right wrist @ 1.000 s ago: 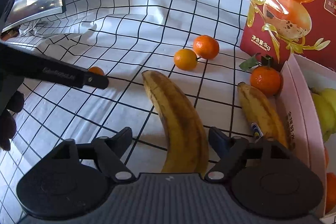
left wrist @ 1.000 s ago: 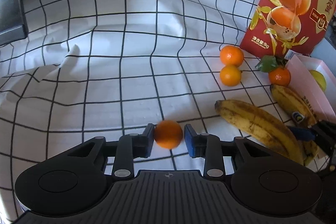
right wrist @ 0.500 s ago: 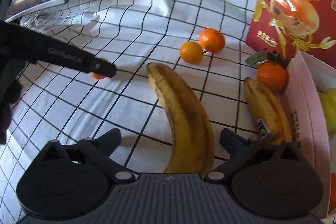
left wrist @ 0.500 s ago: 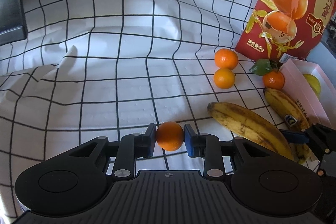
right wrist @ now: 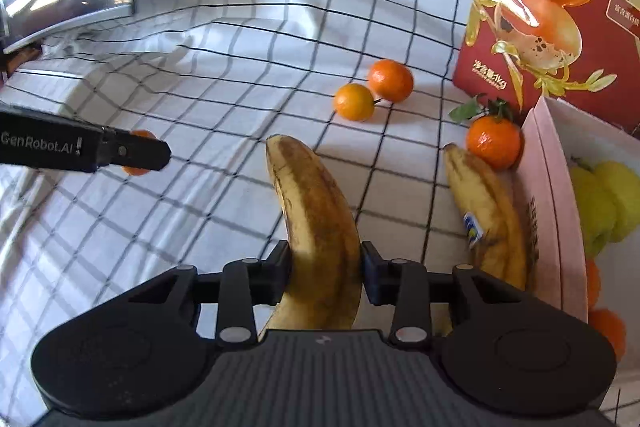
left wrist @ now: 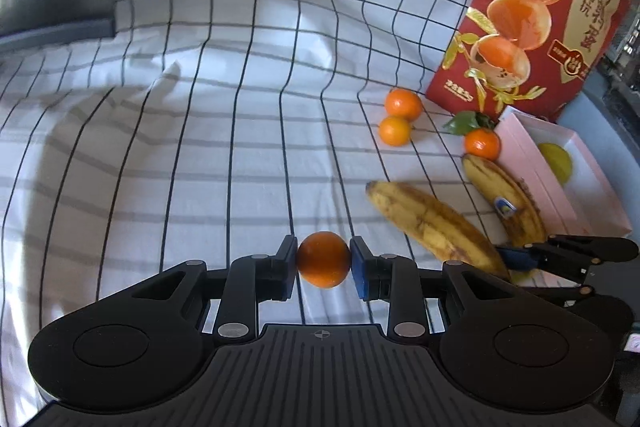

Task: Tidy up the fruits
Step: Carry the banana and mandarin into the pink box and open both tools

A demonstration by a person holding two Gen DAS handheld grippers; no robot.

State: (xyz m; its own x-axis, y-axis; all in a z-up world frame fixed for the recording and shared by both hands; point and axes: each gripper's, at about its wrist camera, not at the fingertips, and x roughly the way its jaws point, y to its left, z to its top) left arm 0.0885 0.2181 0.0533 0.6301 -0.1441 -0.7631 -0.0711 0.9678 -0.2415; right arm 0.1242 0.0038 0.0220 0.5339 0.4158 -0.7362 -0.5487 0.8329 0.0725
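Left gripper (left wrist: 323, 261): clamped on a small orange (left wrist: 323, 259), blue pads pressing its two sides. Fruit round, deep orange, smooth-skinned, held clear above the checked cloth (left wrist: 200, 147). In the right wrist view the same fruit shows only as an orange sliver behind the left gripper's black finger.

Right gripper (right wrist: 325, 267): clenched on the large banana (right wrist: 316, 219), both pads against its flanks near the stem end; the blunt far tip points away over the cloth. Peel yellow, heavily brown-streaked and speckled.

Second banana (right wrist: 486, 223): lies on the cloth right of the held one, just beside the pink tray's wall. Yellow with dark bruising, a blue sticker on its side.

Two loose mandarins (right wrist: 374, 91): touching each other on the cloth, beyond the bananas, near the red carton (right wrist: 560, 7).

Leafy mandarin (right wrist: 494, 143): at the far tip of the second banana, against the tray corner, green leaves attached.

Pink tray (right wrist: 548, 187): far right, holding yellow-green fruit (right wrist: 600, 203); further orange fruit nearer the camera.
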